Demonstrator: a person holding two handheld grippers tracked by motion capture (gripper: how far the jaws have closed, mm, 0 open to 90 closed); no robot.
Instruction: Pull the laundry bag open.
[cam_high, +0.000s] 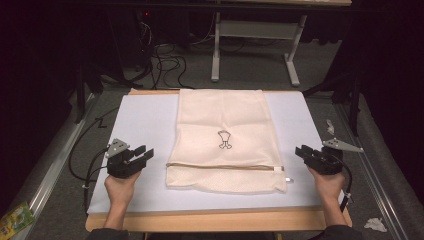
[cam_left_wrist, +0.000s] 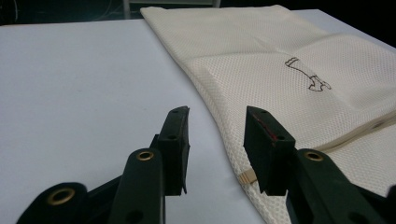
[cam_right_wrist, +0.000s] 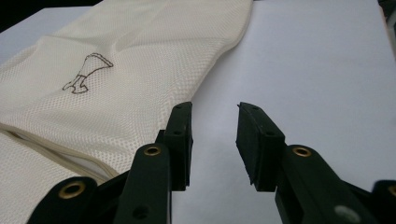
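A cream mesh laundry bag (cam_high: 223, 137) lies flat on the white table sheet, with a small dark drawing (cam_high: 224, 139) at its middle and a zipper seam (cam_high: 225, 167) running across near its front end. My left gripper (cam_high: 145, 154) stands open to the left of the bag, with nothing between its jaws. In the left gripper view the bag (cam_left_wrist: 289, 70) spreads to the right of the left gripper (cam_left_wrist: 217, 135). My right gripper (cam_high: 301, 151) is open to the right of the bag, apart from it. The right gripper view has the bag (cam_right_wrist: 126, 70) to the left of the right gripper (cam_right_wrist: 215, 135).
The white sheet (cam_high: 145, 120) covers a wooden table whose bare front edge (cam_high: 215, 219) shows below. Cables (cam_high: 165, 62) and a table frame (cam_high: 255, 47) stand on the floor beyond. A green packet (cam_high: 15, 220) lies on the floor at the lower left.
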